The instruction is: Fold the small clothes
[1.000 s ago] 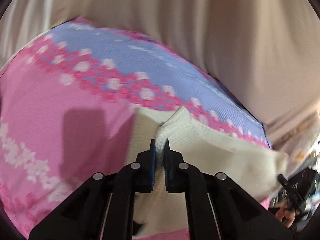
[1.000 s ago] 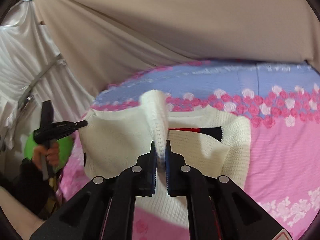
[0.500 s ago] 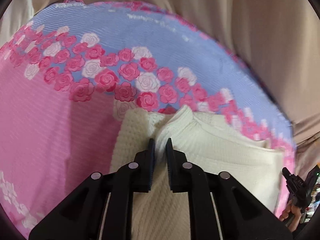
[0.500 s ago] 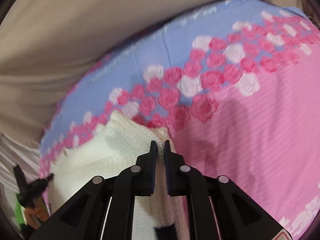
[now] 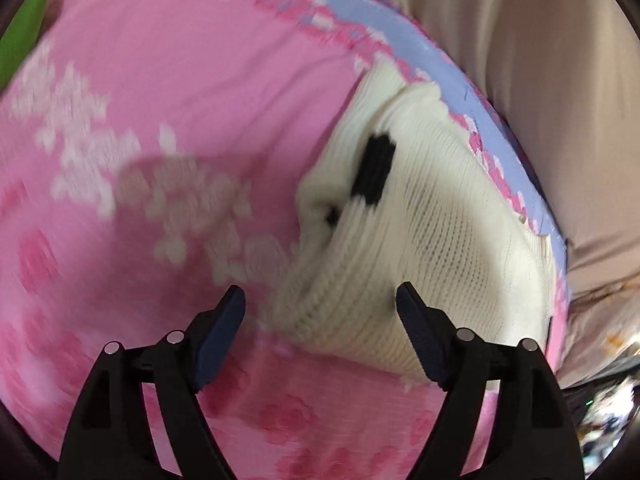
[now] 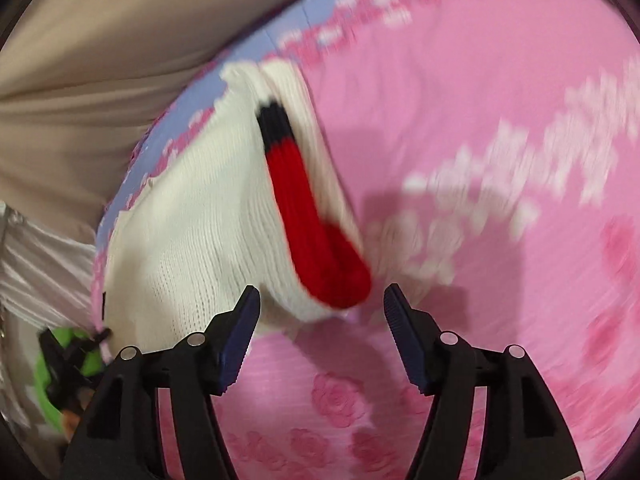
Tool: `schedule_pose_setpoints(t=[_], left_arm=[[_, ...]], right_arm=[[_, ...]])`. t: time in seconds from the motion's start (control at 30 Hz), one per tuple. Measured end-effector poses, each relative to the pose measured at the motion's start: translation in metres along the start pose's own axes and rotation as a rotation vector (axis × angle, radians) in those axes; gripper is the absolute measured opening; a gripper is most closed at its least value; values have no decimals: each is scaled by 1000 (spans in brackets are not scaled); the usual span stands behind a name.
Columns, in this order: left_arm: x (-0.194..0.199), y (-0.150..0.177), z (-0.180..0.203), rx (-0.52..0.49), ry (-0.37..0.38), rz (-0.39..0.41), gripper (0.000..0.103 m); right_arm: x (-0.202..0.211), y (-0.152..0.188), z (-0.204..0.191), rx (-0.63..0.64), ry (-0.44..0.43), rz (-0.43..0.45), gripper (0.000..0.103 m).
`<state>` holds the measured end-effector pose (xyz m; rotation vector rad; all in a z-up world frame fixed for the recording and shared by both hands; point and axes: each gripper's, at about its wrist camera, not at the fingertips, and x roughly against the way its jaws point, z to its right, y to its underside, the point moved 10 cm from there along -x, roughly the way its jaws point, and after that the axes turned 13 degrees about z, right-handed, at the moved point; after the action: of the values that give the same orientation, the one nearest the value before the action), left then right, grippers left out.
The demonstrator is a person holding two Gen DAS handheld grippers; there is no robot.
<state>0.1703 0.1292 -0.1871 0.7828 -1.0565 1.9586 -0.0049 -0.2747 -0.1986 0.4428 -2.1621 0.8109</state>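
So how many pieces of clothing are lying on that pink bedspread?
1: a cream knitted sweater, folded, near the bedspread's blue-edged side, just ahead of both open grippers. Anything beneath it would be hidden.

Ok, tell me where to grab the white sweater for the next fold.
Take the white sweater at its near folded corners, coming in low from the near side. The thick rolled edge faces both open grippers, left gripper and right gripper, and lifts slightly off the pink sheet, probably giving the fingers purchase.

One cream knit sweater [image 5: 432, 232] lies folded on one pink rose-print bedspread [image 5: 168, 92]. The sweater carries one red stripe [image 6: 316, 220] and one black stripe [image 6: 274, 118]. Two grippers show, one left gripper [image 5: 320, 300] and one right gripper [image 6: 322, 300], each with two spread fingers.
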Motion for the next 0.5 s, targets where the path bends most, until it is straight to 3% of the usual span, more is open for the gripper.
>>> schedule_pose_setpoints(t=[0.07, 0.1, 0.13, 0.17, 0.23, 0.33, 0.5], left_arm=[[-1, -4, 4, 18, 5, 10, 57], [-4, -4, 8, 24, 25, -18, 30], [-5, -4, 10, 39, 33, -42, 21], [1, -8, 11, 71, 43, -42, 19], [18, -15, 12, 73, 61, -32, 16], [50, -9, 7, 43, 80, -58, 15], [77, 61, -36, -78, -17, -228, 16]], right_arm=[[-8, -2, -9, -21, -41, 11, 63], [-9, -5, -14, -31, -57, 24, 52], [-10, -8, -20, -42, -70, 29, 18], [-9, -11, -22, -55, -82, 27, 11], [7, -21, -30, -98, -107, 63, 10], [44, -25, -32, -47, -107, 92, 9], [95, 33, 4, 41, -12, -25, 9]])
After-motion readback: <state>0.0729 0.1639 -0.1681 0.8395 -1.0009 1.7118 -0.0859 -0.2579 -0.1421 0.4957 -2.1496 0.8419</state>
